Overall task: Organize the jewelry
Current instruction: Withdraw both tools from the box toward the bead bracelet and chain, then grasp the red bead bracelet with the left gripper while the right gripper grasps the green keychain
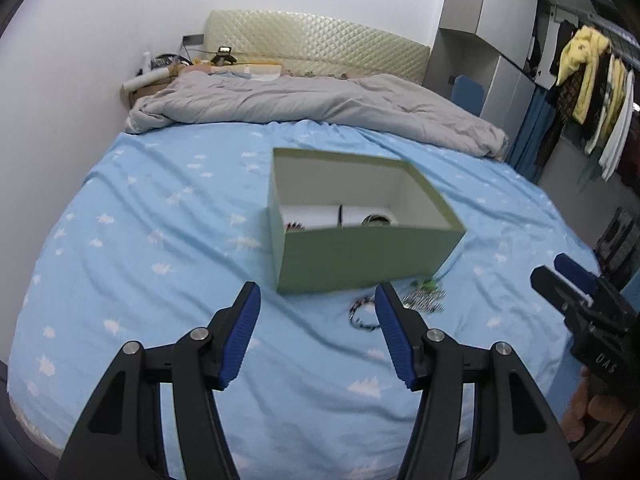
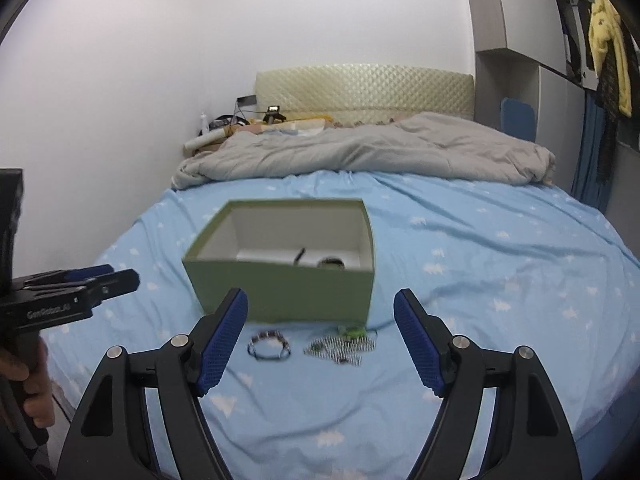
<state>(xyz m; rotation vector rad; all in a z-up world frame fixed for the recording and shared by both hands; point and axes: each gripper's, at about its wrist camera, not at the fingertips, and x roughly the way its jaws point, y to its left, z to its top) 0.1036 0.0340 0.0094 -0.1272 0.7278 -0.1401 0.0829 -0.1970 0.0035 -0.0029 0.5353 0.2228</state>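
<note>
Black arms with blue pads fill the bottom of both wrist views: the left gripper (image 1: 316, 334) and the right gripper (image 2: 320, 344) each hang released, jaws wide apart, holding nothing above a bed (image 1: 140, 280) with a light blue, white-patterned sheet. At center frame sits an open green box (image 1: 360, 260) with a white interior; a few small jewelry pieces lie on its floor, too blurred to name. Just below the box, on the sheet, lie a dark beaded bracelet (image 2: 268, 346) and, to its right, a tangle of silvery chain with green bits (image 2: 342, 344), close together but apart. Across the upper part of the frame runs a rumpled gray duvet (image 2: 360, 152), with a cream quilted headboard (image 2: 364, 90) behind it. Clothes (image 1: 588, 80) hang at upper right.
</note>
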